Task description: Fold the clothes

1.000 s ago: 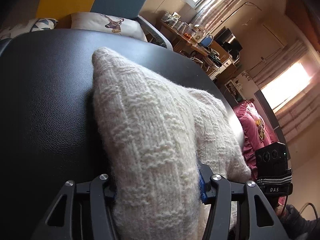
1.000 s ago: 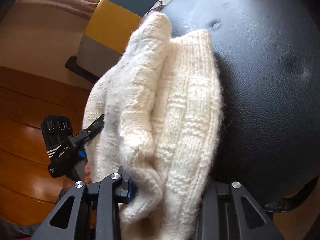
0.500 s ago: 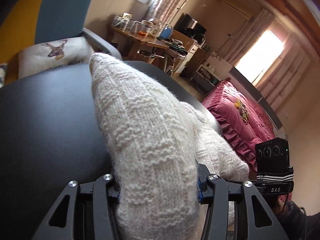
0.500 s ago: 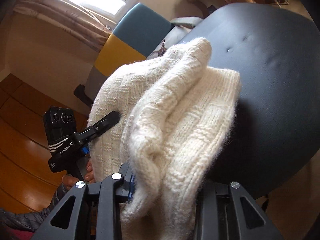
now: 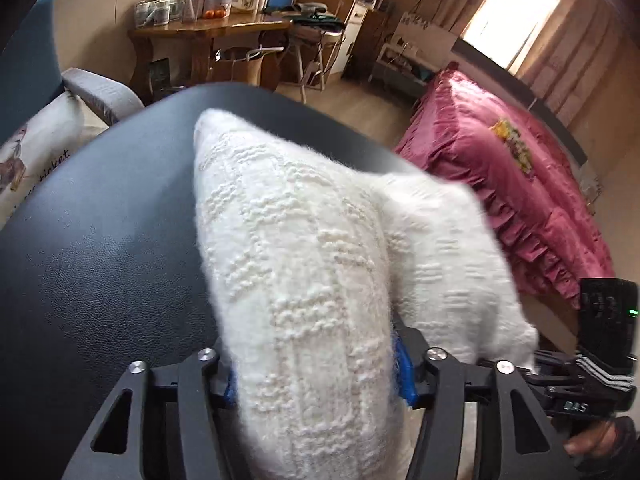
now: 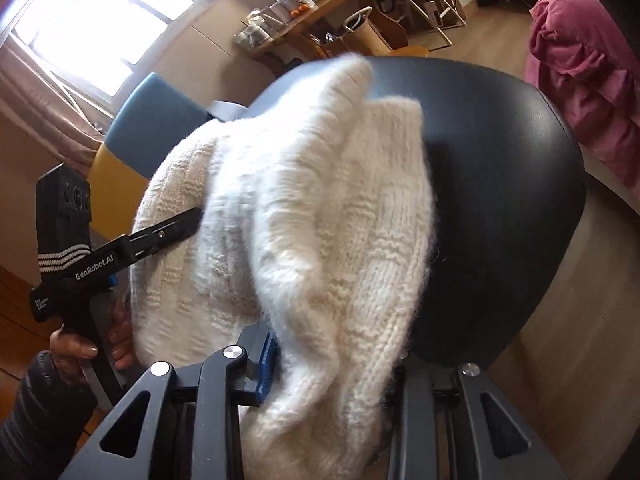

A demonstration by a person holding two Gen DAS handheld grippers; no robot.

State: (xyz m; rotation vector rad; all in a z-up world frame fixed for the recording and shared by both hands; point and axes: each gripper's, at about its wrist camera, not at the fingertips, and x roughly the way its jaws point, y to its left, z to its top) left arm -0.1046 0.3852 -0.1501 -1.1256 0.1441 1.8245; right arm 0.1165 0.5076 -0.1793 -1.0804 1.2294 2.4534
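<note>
Pinching one white knit sweater (image 5: pixel 304 280), left gripper (image 5: pixel 316 368); right gripper (image 6: pixel 324 364) likewise, above one black seat (image 6: pixel 500 184).

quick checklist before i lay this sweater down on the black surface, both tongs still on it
1. Left tongs shut on the white sweater: ok.
2. Right tongs shut on the sweater: ok.
3. Sweater lifted as a bunched fold, layers doubled: ok.
4. Black padded surface bare where visible: ok.
5. Far edges of the sweater aligned: cannot tell, view blurred.
6. Fabric hanging below the tongs free of snags: cannot tell, hidden.
</note>
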